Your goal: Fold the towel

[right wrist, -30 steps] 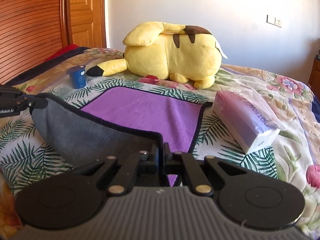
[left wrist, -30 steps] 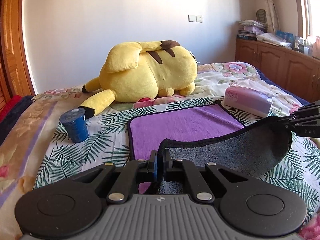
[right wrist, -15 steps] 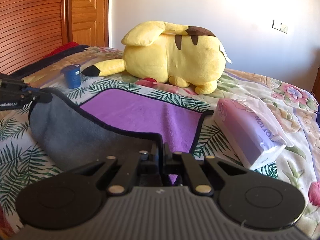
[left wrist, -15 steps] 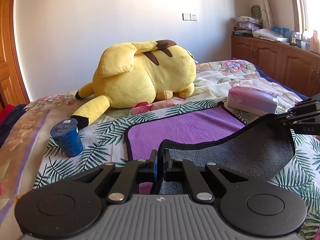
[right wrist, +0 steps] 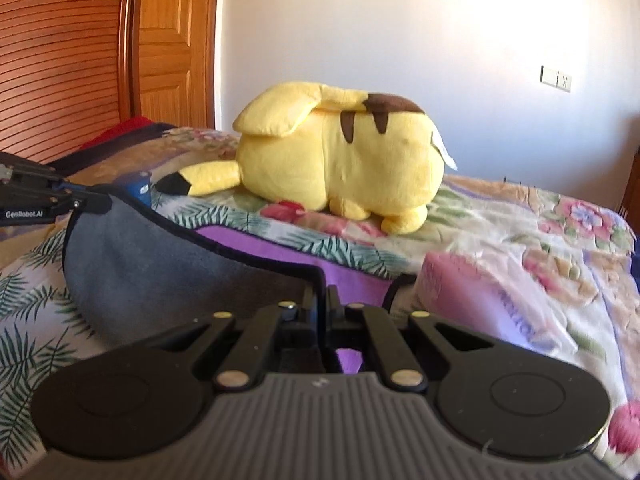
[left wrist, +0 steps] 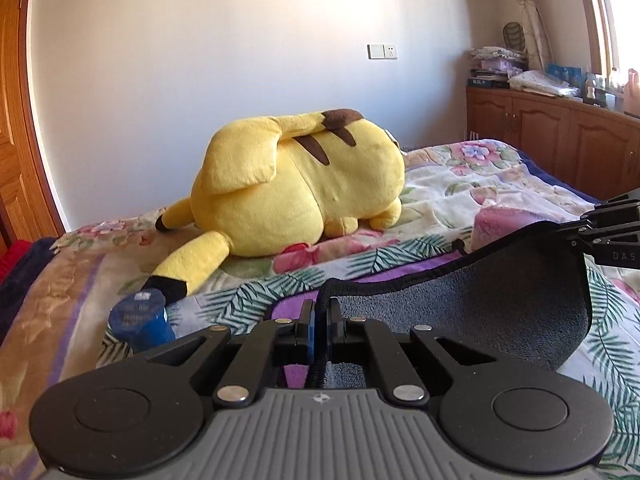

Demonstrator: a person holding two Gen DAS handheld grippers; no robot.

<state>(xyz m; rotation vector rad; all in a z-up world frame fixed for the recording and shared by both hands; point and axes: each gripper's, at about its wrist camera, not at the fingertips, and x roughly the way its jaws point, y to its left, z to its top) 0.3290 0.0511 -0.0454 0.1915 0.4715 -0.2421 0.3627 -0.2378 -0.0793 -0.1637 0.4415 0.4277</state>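
A towel, purple on top and grey underneath with a black hem, lies on the bed. Its near edge is lifted and curls over, grey side (left wrist: 472, 312) facing me. My left gripper (left wrist: 319, 322) is shut on the towel's near left corner. My right gripper (right wrist: 322, 308) is shut on the near right corner. The grey underside (right wrist: 160, 276) hangs between them, and a purple strip (right wrist: 280, 250) still lies flat beyond. Each gripper shows at the edge of the other's view: the right one (left wrist: 576, 236) and the left one (right wrist: 100, 202).
A big yellow plush toy (left wrist: 304, 188) lies just beyond the towel. A blue cup (left wrist: 140, 320) stands at the towel's left. A pink tissue pack (right wrist: 484, 300) lies at its right. A wooden cabinet (left wrist: 560, 140) is far right, a wooden door (right wrist: 172, 48) far left.
Both grippers have moved forward toward the plush toy with the towel's near edge, carrying it over the purple part. Less purple shows than before.
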